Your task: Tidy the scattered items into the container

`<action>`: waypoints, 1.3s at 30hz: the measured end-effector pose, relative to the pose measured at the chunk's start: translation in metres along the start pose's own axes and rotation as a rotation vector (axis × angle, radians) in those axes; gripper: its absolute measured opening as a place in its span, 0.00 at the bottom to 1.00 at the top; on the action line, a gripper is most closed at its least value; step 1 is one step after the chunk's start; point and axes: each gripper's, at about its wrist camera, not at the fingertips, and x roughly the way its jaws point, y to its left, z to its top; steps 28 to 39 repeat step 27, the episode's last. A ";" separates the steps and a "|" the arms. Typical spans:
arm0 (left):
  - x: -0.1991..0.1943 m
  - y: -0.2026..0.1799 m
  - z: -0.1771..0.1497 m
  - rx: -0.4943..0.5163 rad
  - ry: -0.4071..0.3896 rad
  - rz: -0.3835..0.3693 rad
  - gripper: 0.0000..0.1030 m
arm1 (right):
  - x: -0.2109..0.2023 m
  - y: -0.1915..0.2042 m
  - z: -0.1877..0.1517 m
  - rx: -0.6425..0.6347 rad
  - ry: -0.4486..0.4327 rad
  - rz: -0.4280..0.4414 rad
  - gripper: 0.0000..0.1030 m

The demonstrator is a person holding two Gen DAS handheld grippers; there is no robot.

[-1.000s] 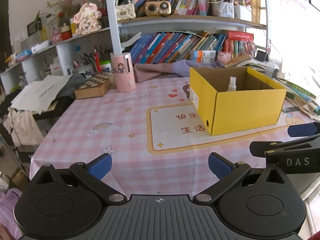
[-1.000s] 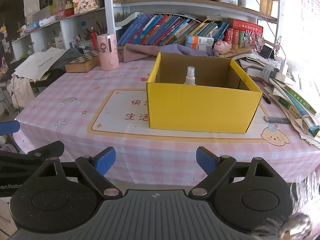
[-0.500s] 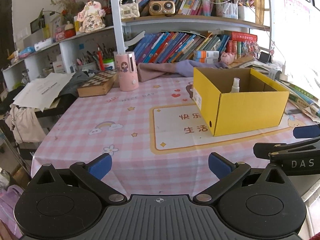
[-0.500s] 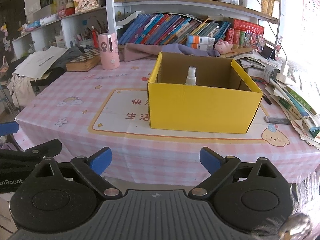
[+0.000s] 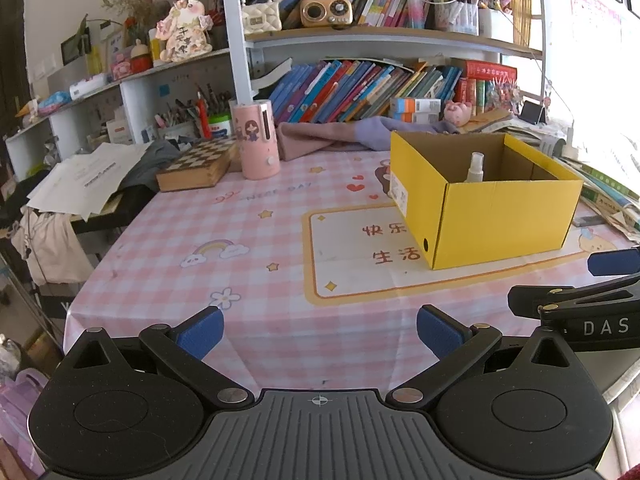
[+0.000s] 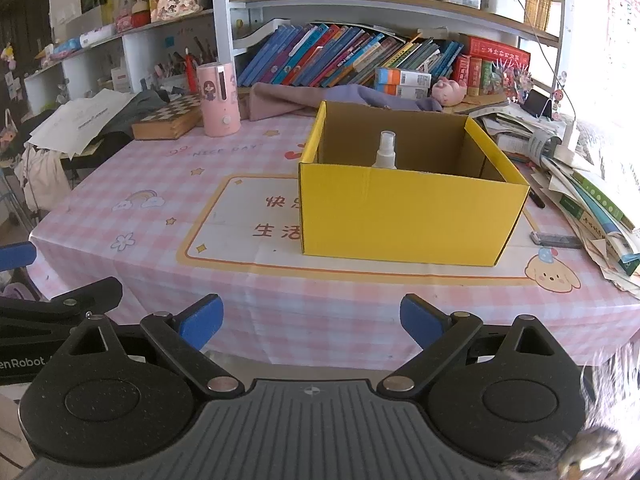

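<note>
A yellow cardboard box [image 5: 496, 216] [image 6: 404, 216] stands open on the pink checked tablecloth [image 5: 248, 240] [image 6: 160, 184]. A small clear spray bottle [image 5: 475, 168] [image 6: 386, 151] stands upright inside it. My left gripper [image 5: 319, 330] is open and empty, held back off the table's near edge, left of the box. My right gripper [image 6: 311, 320] is open and empty, in front of the box and off the table's near edge. Each gripper shows at the edge of the other's view.
A pink cylinder [image 5: 256, 140] [image 6: 220, 98] and a chessboard box [image 5: 198, 166] [image 6: 168, 118] stand at the back left. A purple cloth [image 5: 332, 138] lies behind the box. Books and papers [image 6: 580, 184] pile at the right edge. A dark pen-like bar [image 6: 556, 240] lies right of the box.
Both grippers have drawn slightly back and up from the table; the right gripper's jaws have opened a little wider. Nothing on the table has moved.
</note>
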 end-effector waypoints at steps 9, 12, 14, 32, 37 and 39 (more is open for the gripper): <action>0.001 0.000 0.000 0.000 0.001 -0.001 1.00 | 0.002 0.001 0.001 -0.002 0.005 -0.003 0.93; 0.002 0.001 0.000 -0.005 0.004 -0.007 1.00 | 0.002 0.001 0.001 -0.001 0.006 -0.003 0.93; 0.004 0.003 -0.001 -0.010 0.011 -0.013 1.00 | 0.002 0.002 0.001 -0.002 0.005 -0.003 0.93; 0.009 0.000 -0.001 0.013 0.030 0.010 1.00 | 0.003 0.001 0.001 0.000 0.007 0.000 0.93; 0.009 0.000 -0.001 0.013 0.030 0.010 1.00 | 0.003 0.001 0.001 0.000 0.007 0.000 0.93; 0.009 0.000 -0.001 0.013 0.030 0.010 1.00 | 0.003 0.001 0.001 0.000 0.007 0.000 0.93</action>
